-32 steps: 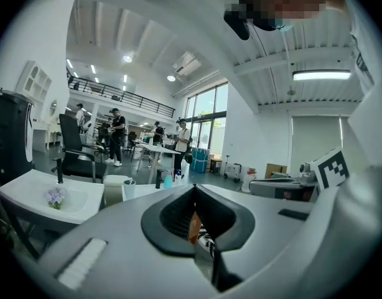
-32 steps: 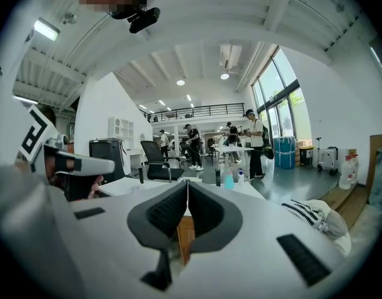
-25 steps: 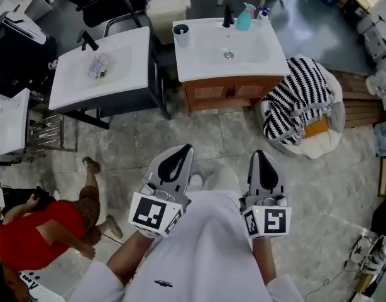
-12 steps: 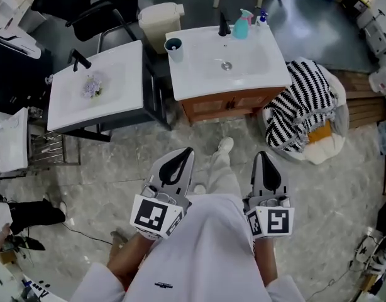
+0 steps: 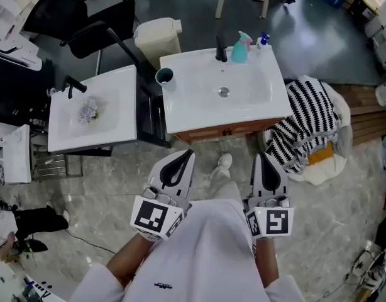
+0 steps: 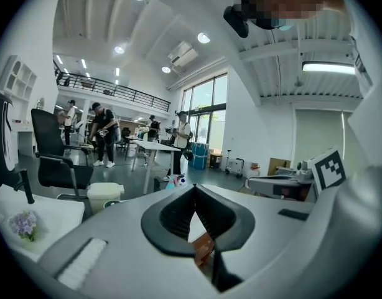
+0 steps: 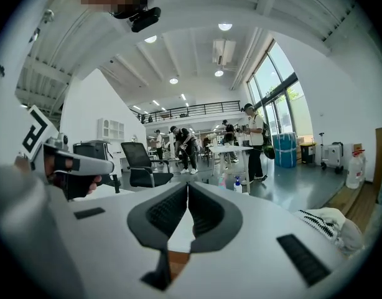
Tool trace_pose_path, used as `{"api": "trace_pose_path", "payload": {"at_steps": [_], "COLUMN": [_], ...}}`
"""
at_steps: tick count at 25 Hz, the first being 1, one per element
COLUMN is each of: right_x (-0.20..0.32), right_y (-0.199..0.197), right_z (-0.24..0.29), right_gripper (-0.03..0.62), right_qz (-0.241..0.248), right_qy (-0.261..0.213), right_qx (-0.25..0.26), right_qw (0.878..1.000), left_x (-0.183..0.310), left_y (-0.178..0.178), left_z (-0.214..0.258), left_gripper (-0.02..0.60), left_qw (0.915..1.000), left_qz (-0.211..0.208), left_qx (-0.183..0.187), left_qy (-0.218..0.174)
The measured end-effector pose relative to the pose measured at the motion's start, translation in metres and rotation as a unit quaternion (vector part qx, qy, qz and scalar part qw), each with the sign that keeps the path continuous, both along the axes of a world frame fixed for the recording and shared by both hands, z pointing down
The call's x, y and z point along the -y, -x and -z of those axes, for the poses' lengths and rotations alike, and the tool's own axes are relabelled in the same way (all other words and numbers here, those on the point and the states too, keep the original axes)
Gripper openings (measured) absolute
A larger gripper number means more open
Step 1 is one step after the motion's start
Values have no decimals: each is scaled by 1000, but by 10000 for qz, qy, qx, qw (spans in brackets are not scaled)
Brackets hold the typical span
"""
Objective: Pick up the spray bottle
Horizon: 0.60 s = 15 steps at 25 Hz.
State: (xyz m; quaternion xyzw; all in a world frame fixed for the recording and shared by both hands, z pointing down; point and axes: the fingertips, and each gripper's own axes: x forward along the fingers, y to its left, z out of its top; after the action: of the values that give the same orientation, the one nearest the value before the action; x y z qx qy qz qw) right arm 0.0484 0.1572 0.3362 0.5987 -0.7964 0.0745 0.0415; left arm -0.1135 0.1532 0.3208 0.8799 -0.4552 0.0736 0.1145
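A teal spray bottle (image 5: 241,47) stands at the back edge of the white sink counter (image 5: 180,109), beside the black tap (image 5: 221,48). To its right is a small white bottle with a blue cap (image 5: 263,41). My left gripper (image 5: 187,152) and right gripper (image 5: 258,153) are held side by side over the floor, short of the counter's front edge. Both are shut and hold nothing. The left gripper view shows the spray bottle (image 6: 171,181) small and far beyond the left gripper (image 6: 195,187). It also appears in the right gripper view as a small spray bottle (image 7: 223,179) past the right gripper (image 7: 188,184).
A dark cup (image 5: 164,76) sits at the counter's left corner. A second white basin (image 5: 111,128) with purple flowers (image 5: 88,111) stands to the left. A cream bin (image 5: 156,33) and a black chair (image 5: 80,14) are behind. A striped cloth (image 5: 306,121) lies over a basket on the right.
Both grippers have moved forward together, so the sink counter now lies close ahead of them. The person in red at the lower left has dropped out of view.
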Motion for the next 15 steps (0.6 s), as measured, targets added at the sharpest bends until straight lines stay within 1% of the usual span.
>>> {"api": "trace_pose_path", "payload": {"at_steps": [3, 8, 12, 15], "right_x": [39, 103, 140, 161], "right_y": [-17, -48, -67, -77], "right_z": [2, 3, 6, 3], "right_gripper": [6, 6, 6, 6], "right_qz": [82, 179, 286, 336], "right_qy": [10, 150, 145, 157], "right_qx": [15, 557, 689, 707], "right_qw": [10000, 9982, 9971, 9968], "left_x": [39, 100, 137, 154], "left_y": [-19, -55, -84, -96], "left_z": [6, 9, 14, 11], "left_gripper": [3, 3, 3, 3], "left_qw": [10000, 10000, 9999, 9999], "left_qz": [23, 58, 38, 53], "left_qx": [53, 78, 101, 130], "left_qy": [-12, -9, -60, -49]}}
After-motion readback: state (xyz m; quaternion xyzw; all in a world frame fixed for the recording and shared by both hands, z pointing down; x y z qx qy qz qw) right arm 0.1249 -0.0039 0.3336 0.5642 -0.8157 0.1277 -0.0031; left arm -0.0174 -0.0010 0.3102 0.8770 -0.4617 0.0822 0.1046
